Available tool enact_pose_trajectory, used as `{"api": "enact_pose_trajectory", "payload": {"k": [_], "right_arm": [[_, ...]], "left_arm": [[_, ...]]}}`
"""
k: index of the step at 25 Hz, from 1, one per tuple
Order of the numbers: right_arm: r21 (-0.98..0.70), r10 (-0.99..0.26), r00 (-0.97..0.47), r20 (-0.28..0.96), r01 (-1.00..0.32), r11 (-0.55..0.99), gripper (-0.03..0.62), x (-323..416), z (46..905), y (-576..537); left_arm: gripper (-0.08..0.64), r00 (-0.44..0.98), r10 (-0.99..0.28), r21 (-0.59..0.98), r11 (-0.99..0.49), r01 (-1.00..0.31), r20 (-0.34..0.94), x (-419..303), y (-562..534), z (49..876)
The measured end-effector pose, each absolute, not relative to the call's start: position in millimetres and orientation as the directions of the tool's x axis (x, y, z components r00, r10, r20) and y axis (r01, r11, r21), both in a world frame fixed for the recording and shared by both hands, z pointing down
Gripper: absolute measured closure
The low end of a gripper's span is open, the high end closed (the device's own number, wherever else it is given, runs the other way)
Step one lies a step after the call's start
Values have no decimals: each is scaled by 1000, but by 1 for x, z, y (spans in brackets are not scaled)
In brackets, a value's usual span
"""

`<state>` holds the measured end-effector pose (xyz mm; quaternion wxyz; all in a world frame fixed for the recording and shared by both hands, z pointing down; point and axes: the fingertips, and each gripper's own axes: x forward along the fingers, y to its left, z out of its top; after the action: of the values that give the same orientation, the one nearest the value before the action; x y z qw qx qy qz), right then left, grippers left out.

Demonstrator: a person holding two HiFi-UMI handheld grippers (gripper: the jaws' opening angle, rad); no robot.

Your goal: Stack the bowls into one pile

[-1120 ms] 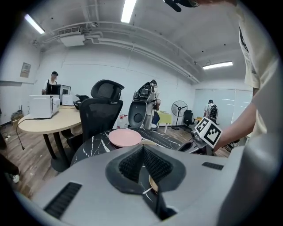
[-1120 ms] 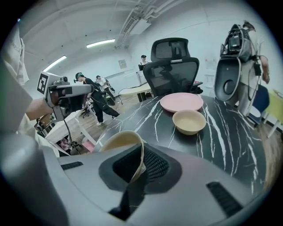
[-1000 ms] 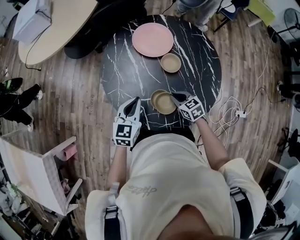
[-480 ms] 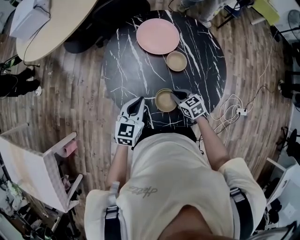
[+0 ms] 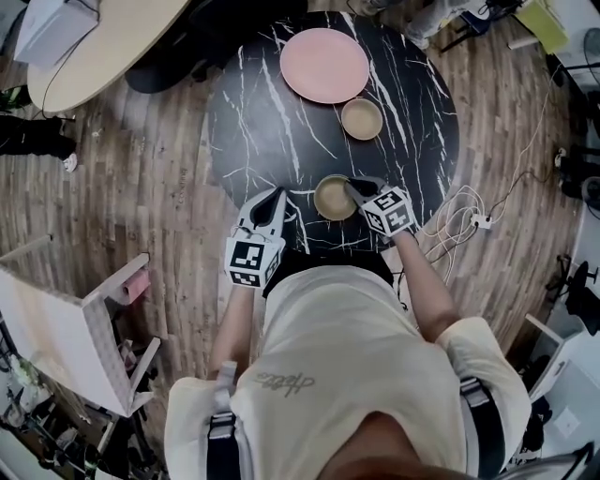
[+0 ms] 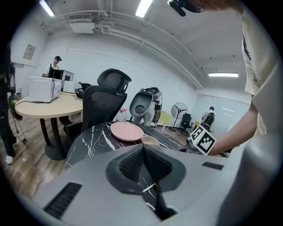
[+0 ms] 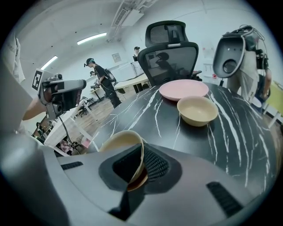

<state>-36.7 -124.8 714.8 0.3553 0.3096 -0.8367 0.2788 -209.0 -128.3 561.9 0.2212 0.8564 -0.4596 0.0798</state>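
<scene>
The right gripper's (image 5: 354,190) jaws clamp the rim of a round tan bowl (image 5: 333,199) near the black marbled worktop's (image 5: 272,122) edge. A second tan bowl (image 5: 362,119) sits farther off. The left gripper's (image 5: 273,200) jaws meet, empty. The shirt print (image 5: 281,382) is unreadable.

Plank floor (image 5: 141,187), black marble table (image 5: 262,131), beige oval table (image 5: 103,47), black office chair (image 7: 170,48), ceiling strip lights (image 6: 143,6)

The right claw (image 5: 354,190) has its tip on the right rim of a tan bowl (image 5: 332,199), which sits near the close edge of the black marbled surface (image 5: 253,122). The left claw (image 5: 273,200) hangs left of that bowl, apart from it, over the surface's edge. Beyond the right claw stands a second bowl (image 5: 362,119), with a pink plate (image 5: 324,65) just past it.
</scene>
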Motion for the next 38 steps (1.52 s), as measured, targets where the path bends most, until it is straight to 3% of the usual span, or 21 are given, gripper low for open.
{"api": "enact_pose_trajectory", "payload": {"k": [16, 21, 38], "right_arm": [[-241, -324, -520, 790, -750, 617, 564, -30, 729, -120], [-219, -311, -518, 797, -728, 650, 521, -31, 725, -116], [-260, -419, -567, 709, -762, 593, 512, 30, 684, -115]], "left_arm": [[543, 588, -735, 298, -509, -807, 338, -207, -125, 558], [543, 597, -725, 299, -519, -801, 343, -201, -127, 555], [543, 594, -731, 252, -538, -804, 336, -150, -123, 527]]}}
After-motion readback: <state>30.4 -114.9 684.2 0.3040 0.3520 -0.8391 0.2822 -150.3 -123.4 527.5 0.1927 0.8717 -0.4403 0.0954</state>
